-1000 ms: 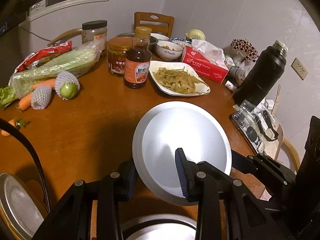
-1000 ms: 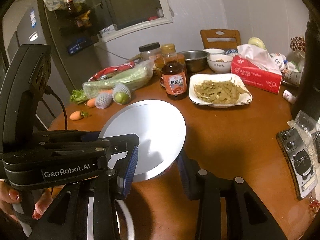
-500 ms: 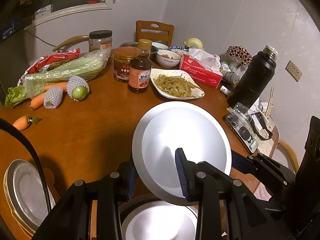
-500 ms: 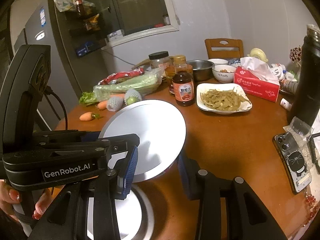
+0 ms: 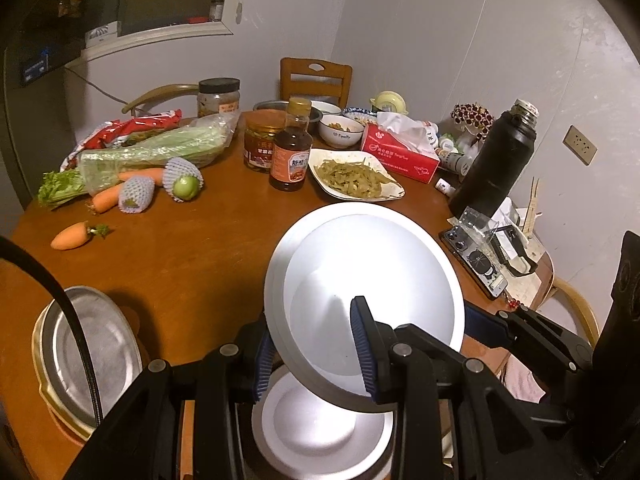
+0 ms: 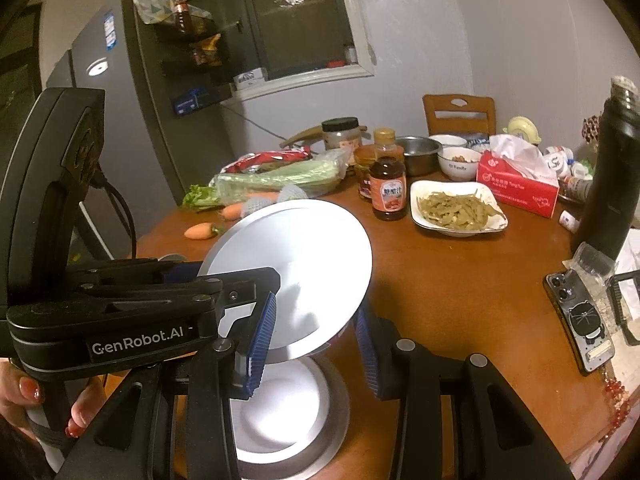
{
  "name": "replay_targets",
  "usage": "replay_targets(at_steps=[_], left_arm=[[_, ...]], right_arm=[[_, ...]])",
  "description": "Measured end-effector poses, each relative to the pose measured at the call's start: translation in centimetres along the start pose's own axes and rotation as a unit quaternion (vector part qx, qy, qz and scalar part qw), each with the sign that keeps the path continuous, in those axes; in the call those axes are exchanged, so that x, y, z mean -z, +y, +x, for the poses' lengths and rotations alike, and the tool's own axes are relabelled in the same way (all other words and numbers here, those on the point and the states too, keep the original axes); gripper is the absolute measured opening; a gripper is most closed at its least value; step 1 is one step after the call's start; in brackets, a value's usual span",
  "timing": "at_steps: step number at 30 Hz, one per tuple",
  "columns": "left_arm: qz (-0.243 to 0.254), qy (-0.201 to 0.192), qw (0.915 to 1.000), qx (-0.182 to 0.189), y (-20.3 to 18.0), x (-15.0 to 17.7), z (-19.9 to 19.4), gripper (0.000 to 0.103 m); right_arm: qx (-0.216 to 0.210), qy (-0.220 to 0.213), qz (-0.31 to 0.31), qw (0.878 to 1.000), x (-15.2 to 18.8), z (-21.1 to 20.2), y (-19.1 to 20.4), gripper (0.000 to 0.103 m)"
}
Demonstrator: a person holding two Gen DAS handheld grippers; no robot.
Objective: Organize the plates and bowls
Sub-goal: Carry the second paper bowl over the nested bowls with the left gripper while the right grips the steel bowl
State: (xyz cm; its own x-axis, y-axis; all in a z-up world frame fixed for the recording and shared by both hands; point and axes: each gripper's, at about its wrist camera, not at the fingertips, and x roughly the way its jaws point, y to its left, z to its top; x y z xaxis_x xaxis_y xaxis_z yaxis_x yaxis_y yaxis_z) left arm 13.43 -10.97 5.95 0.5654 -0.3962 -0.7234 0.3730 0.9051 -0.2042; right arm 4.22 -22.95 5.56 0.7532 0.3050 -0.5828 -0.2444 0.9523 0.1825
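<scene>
Now the plate [image 5: 372, 280], clamped in both grippers' jaws, has risen, baring a second plate [image 5: 320, 432] below.

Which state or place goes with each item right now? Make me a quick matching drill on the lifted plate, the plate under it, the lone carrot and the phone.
Things:
1. lifted white plate
2. second white plate
3. loose carrot
4. phone

Places or states:
A. lies by itself on the bare wood, apart from the other vegetables
B. lies flat near the table edge beside the black flask
C. tilted in the air, gripped at opposite rims by both grippers
D. rests in a metal dish directly below the grippers

Pairs: 1-C, 2-D, 3-A, 4-B
</scene>
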Motion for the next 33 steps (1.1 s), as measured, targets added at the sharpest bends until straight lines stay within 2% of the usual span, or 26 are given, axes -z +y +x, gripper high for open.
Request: replay_targets(at_steps=[12,33], left_arm=[[-0.006,-0.004,0.9999,-0.011,0.0,2.6,-2.7,0.036],[-0.017,0.016,0.9993,-0.028,-0.1,5.6,-2.0,0.036]], right_arm=[[-0.013,0.001,-0.012,1.000,1.6,-2.2,2.2,0.042],[-0.019,0.029,-0.024,0.999,4.3,-2.5,2.9,0.042]])
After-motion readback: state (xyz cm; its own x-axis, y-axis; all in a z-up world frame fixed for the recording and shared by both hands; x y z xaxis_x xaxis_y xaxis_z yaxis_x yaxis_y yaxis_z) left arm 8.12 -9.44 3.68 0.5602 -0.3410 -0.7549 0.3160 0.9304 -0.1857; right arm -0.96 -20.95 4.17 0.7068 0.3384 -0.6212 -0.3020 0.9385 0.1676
